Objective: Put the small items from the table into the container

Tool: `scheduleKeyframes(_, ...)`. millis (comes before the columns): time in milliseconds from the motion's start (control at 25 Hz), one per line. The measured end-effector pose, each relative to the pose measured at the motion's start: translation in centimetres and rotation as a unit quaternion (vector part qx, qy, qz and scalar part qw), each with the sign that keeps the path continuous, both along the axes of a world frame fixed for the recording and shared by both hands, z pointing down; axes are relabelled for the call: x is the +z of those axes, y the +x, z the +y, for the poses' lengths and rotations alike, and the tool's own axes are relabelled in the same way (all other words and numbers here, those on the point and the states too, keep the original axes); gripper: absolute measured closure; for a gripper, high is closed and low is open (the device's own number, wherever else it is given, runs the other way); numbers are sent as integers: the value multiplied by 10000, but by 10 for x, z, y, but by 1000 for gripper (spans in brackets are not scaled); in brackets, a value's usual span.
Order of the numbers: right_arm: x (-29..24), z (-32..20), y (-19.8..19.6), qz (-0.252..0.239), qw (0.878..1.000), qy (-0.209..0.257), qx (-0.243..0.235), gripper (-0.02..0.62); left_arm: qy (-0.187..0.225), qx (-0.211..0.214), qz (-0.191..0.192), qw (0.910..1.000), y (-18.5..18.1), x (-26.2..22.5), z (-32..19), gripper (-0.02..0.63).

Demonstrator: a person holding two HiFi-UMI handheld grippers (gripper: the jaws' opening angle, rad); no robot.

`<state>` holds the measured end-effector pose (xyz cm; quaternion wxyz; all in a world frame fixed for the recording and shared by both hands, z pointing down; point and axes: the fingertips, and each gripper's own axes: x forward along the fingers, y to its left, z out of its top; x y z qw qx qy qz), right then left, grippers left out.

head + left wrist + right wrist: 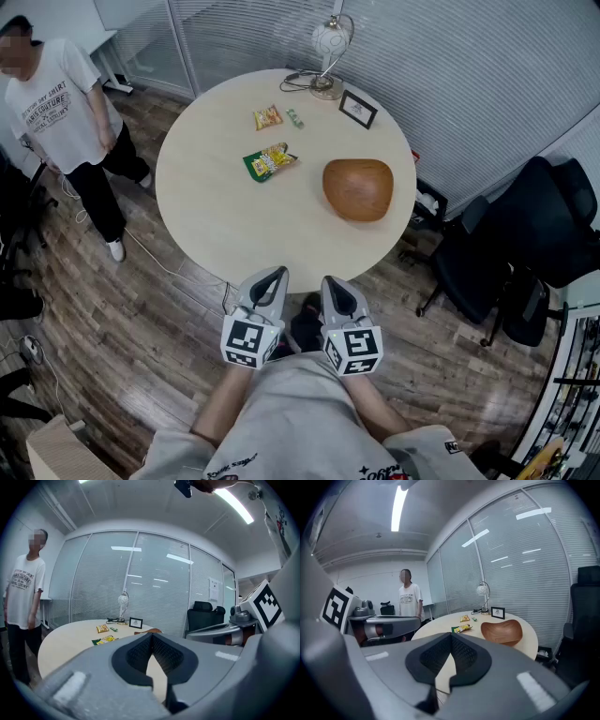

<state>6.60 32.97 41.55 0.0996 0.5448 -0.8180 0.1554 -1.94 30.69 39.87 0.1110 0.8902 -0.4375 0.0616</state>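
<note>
On the round table (pixel 225 216) lie a green-yellow snack packet (pixel 270 161), an orange packet (pixel 267 117) and a small green item (pixel 295 118). To their right stands a brown wooden bowl (pixel 357 188), with nothing in it. Both grippers hover side by side off the table's near edge, in front of my body. My left gripper (pixel 276 273) has its jaws shut with nothing between them, and so has my right gripper (pixel 334 281). The right gripper view looks across the table at the bowl (pixel 502 631) and the green-yellow packet (pixel 461 628).
A desk lamp (pixel 330 47) with its cable and a small picture frame (pixel 358 109) stand at the table's far edge. A person (pixel 56 103) stands left of the table. Black office chairs (pixel 525 234) crowd the right side. Glass walls with blinds lie behind.
</note>
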Motion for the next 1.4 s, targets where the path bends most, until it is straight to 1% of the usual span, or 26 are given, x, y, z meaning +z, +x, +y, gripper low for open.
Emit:
scheduleKeyframes(240, 2, -5, -3, -2, 10000, -31, -4, 594, -18, 10, -8, 10000, -2, 3, -5, 612)
scheduleKeyframes(440, 1, -9, -8, -212, 9998, 62, 28, 592, -49, 31, 10, 10000, -7, 7, -13, 612)
scheduleKeyframes(560, 7, -20, -11, -315, 9995, -13, -56, 592, -97, 30, 13, 9999, -7, 12, -26, 612)
scheduleKeyframes(680, 20, -42, -12, -327, 9993, -136, -106, 592, -179, 24, -22, 9998, -6, 21, -45, 612)
scheduleKeyframes(800, 36, -79, -14, -249, 9990, -323, -160, 592, -319, -18, -67, 9995, -8, 31, -72, 612)
scheduleKeyframes(920, 49, -126, -24, -220, 9981, -481, -314, 584, -378, -95, -103, 9992, -17, 35, -105, 612)
scheduleKeyframes(1080, 69, -188, -48, -192, 9955, -661, -657, 528, -425, -348, -193, 9983, -34, 39, -149, 612)
scheduleKeyframes(1160, 84, -217, -61, -160, 9930, -827, -831, 480, -514, -536, -246, 9969, -44, 43, -167, 612)
scheduleKeyframes(1280, 104, -262, -75, -19, 9911, -920, -965, 423, -641, -799, -263, 9944, -57, 47, -186, 612)
scheduleKeyframes(1400, 122, -309, -87, 158, 9905, -930, -1004, 410, -768, -1020, -296, 9914, -67, 53, -198, 612)
